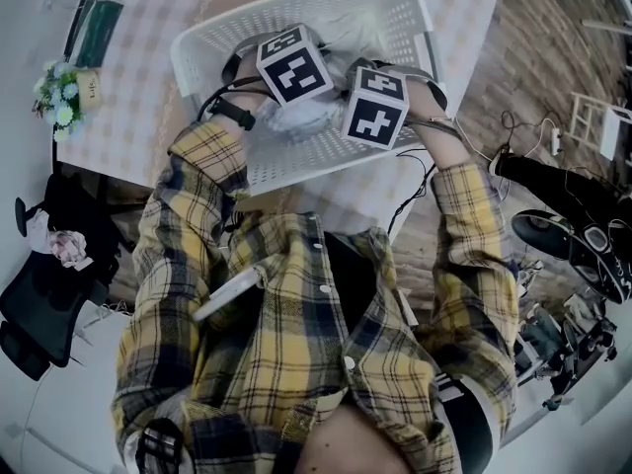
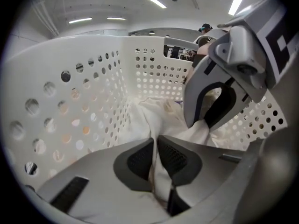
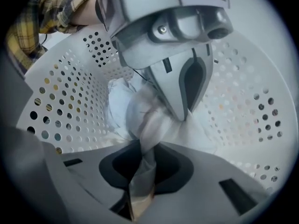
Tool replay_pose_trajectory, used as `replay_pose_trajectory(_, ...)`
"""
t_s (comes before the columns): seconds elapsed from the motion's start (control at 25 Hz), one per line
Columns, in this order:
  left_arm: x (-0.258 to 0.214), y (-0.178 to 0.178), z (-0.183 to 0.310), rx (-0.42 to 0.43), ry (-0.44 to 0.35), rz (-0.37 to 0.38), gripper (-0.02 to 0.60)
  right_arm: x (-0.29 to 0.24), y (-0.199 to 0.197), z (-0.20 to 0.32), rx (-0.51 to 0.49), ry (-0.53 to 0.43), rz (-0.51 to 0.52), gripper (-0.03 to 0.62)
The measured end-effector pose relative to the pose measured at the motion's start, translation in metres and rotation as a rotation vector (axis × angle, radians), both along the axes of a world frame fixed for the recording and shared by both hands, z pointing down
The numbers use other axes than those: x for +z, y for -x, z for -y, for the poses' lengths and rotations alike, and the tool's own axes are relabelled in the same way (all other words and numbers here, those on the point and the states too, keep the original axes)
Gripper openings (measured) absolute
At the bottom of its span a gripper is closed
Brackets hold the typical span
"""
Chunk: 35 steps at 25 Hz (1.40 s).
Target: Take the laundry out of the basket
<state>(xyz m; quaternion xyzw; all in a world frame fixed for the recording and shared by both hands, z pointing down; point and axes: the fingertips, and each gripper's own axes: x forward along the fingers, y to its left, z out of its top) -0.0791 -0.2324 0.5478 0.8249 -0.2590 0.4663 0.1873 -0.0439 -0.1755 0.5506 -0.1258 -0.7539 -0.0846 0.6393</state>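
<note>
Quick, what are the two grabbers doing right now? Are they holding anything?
The left gripper is closed, pinching the white laundry inside the basket.
The right gripper is closed, pinching the white laundry too.

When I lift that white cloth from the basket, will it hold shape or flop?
Probably floppy: the cloth bunches into folds where the left gripper pinches it. Likely light: thin, crumpled. It may sag between grips; the right gripper holds another fold.
</note>
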Motion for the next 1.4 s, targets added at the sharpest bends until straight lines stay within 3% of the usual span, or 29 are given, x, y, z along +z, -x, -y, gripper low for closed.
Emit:
replay_pose_trajectory(0.56,-0.045,0.003,-0.003,-0.085,-0.075,-0.103,0.051,-0.055,0.005,0.025,0.188,-0.121,0.149,0.086)
replay_pose_trajectory(1.16,-0.125,-0.02,-0.025,-0.098,-0.242,-0.16,0.046,-0.145,-0.008,0.023,0.39,-0.263,0.391,0.083)
replay_pose_trajectory(1.4,-0.172,-0.029,-0.034,-0.113,-0.32,-0.226,0.046,-0.192,-0.016,0.021,0.455,-0.34,0.503,0.083)
